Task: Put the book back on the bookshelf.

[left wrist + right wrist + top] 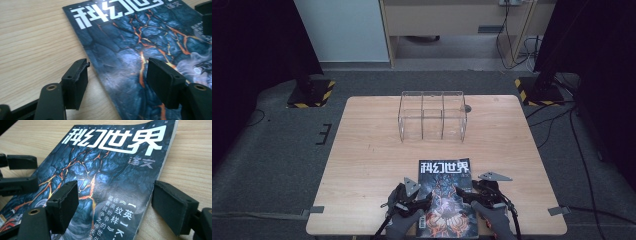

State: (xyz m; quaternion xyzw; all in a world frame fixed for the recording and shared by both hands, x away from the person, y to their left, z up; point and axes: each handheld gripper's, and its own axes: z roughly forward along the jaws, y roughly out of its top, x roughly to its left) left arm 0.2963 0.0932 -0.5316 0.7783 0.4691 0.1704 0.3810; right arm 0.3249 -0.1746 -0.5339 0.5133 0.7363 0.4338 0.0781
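- Pale wooden table [362,150] on a grey carpeted floor [277,150] carries the scene, viewed from above the person's side.
- Nearest the camera, at the table's front edge, two gloved hands each hold a black gripper over a magazine [446,197] lying flat, its dark cracked-lava cover and white title facing up.
- At the magazine's left edge, the left gripper [414,201] has its jaws spread apart: in the left gripper view, one pad [75,83] rests on bare wood just beside the cover's edge, the other hangs above the cover, and neither presses on the magazine [140,50].
- At the right edge, the right gripper [472,196] likewise straddles the border with jaws parted and gripping nothing: in the right gripper view, one pad [63,205] stands over the cover [105,170], the other over the wood just beyond the page edges.
- Farther back, well apart from the magazine, a clear acrylic organiser [432,116] with three compartments stands near the table's far edge.
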